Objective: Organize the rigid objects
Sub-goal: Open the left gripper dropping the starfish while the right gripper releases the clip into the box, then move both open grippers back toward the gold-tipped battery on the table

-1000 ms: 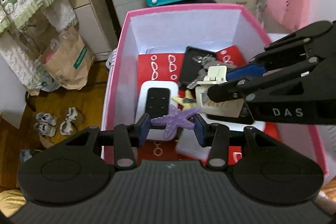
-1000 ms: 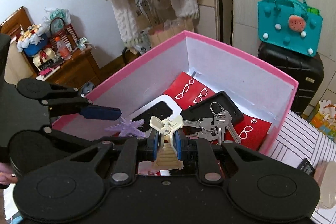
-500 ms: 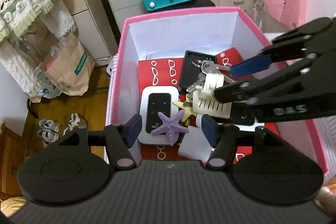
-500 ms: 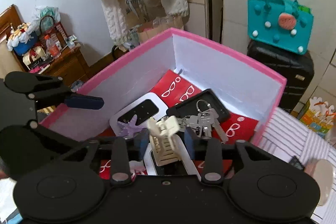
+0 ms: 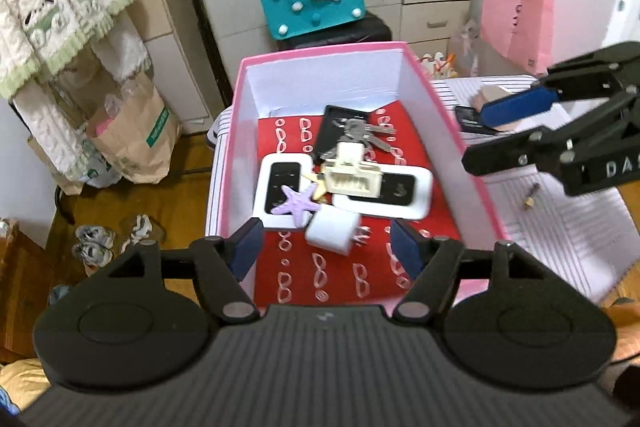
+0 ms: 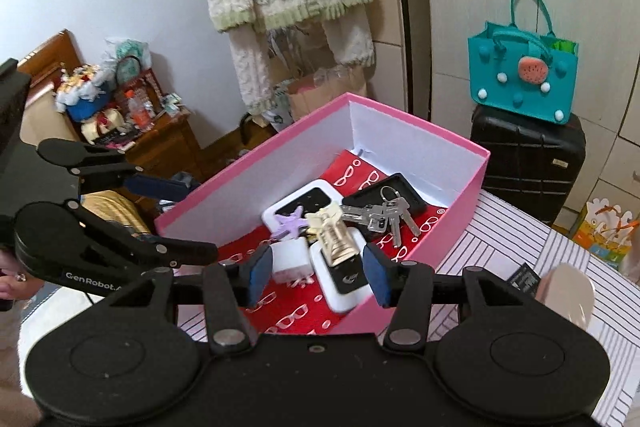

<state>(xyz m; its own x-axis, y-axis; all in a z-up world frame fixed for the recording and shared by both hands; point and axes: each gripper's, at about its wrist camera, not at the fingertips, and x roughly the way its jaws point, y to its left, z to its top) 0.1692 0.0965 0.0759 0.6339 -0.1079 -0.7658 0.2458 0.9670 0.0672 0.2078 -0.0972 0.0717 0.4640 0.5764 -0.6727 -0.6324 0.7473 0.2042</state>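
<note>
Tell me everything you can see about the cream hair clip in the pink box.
The cream hair clip is a claw type, apparently glossy plastic, with a ribbed toothed body and flared handles. It lies loose in the pink box, resting across the white device, its handle end beside the keys. No gripper touches it.

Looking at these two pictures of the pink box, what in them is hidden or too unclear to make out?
- Small brass-coloured object on the striped cloth, left view: too small and blurred to identify.
- Black rectangular tray in the pink cardboard box, both views: partly covered by the silver bunch of keys.
- Beige rounded object, right view: blurred, and partly behind the right tongs in the left view.
- Box floor nearest the camera: hidden by each tool's black body.
</note>
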